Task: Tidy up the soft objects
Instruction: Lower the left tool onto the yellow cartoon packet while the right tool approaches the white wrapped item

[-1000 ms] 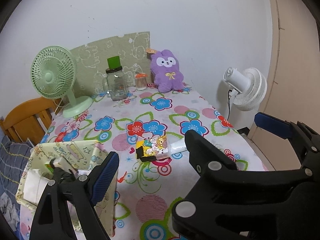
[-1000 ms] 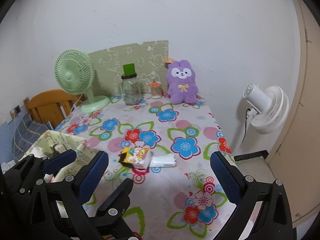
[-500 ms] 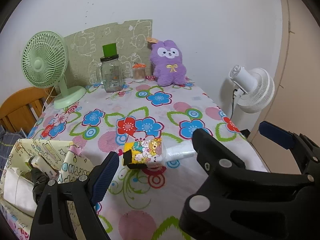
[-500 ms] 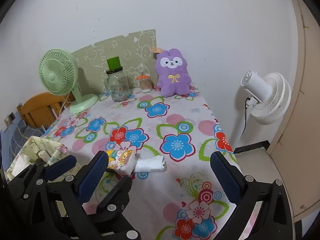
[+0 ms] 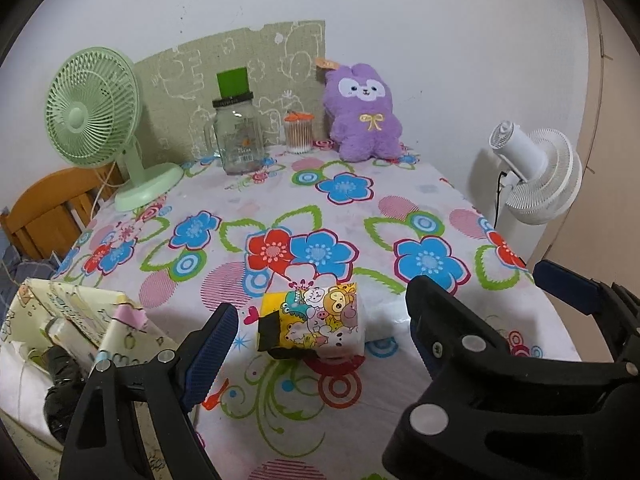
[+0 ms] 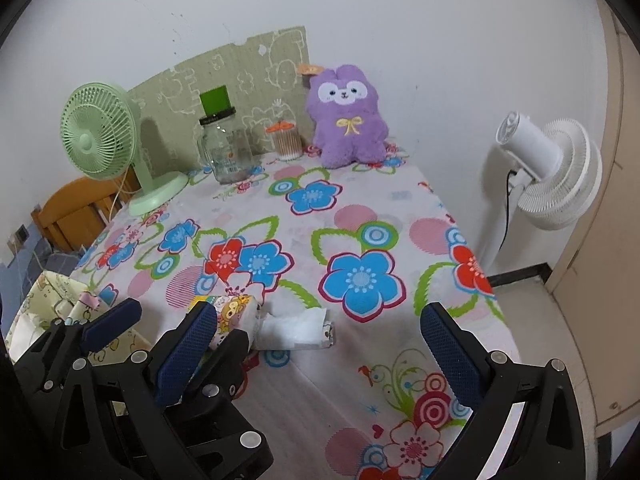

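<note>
Cartoon-printed tissue pack (image 5: pixel 314 322) lying near the front edge of the floral tablecloth (image 5: pixel 424 216), a white tissue packet (image 6: pixel 296 328) touching its right side. Left gripper (image 5: pixel 320 344), jaws wide apart, hovers around the pack; right gripper (image 6: pixel 320 332), jaws equally spread, empty. Purple plush (image 5: pixel 364 114) against the far wall

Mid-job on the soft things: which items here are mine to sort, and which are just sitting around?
Job items:
cartoon-print pack
white tissue pack
purple plush
patterned fabric bin

Just lying about:
green desk fan
glass jar
cotton swab tub
white standing fan
</note>
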A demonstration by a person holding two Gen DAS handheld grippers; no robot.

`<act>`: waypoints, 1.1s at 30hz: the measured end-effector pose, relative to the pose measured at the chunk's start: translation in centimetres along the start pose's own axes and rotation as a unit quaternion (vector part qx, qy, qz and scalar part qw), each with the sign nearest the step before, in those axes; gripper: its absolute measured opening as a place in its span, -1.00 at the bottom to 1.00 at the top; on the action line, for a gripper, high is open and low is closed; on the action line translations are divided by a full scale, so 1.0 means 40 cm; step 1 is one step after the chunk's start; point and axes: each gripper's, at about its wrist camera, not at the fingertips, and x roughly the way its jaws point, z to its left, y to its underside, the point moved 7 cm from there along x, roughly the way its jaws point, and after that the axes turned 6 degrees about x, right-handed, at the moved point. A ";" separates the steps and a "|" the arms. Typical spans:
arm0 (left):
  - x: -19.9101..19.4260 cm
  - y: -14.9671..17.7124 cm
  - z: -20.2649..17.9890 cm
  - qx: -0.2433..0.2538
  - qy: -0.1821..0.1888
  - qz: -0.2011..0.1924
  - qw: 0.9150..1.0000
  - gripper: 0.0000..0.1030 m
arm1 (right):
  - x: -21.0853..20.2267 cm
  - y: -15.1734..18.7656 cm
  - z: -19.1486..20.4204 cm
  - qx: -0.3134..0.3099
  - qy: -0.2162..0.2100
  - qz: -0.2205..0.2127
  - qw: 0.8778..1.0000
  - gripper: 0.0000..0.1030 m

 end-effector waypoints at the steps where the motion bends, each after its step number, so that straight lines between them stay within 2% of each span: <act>1: 0.007 0.002 0.001 0.000 -0.001 0.003 1.000 0.74 | 0.006 0.001 -0.001 0.000 0.000 0.001 1.000 1.00; 8: 0.053 0.012 0.002 -0.011 0.007 0.017 1.000 0.74 | 0.049 0.004 -0.010 0.003 0.007 0.005 1.000 1.00; 20: 0.119 0.040 0.021 -0.017 -0.006 0.046 0.999 0.73 | 0.117 0.021 -0.016 -0.002 0.021 0.022 1.000 1.00; 26: 0.144 0.053 0.022 -0.026 0.016 0.067 0.997 0.58 | 0.134 0.026 -0.016 -0.004 0.021 0.027 0.999 1.00; 33: 0.142 0.056 0.028 -0.035 0.024 0.067 0.997 0.48 | 0.141 0.024 -0.006 -0.004 0.012 0.030 0.999 1.00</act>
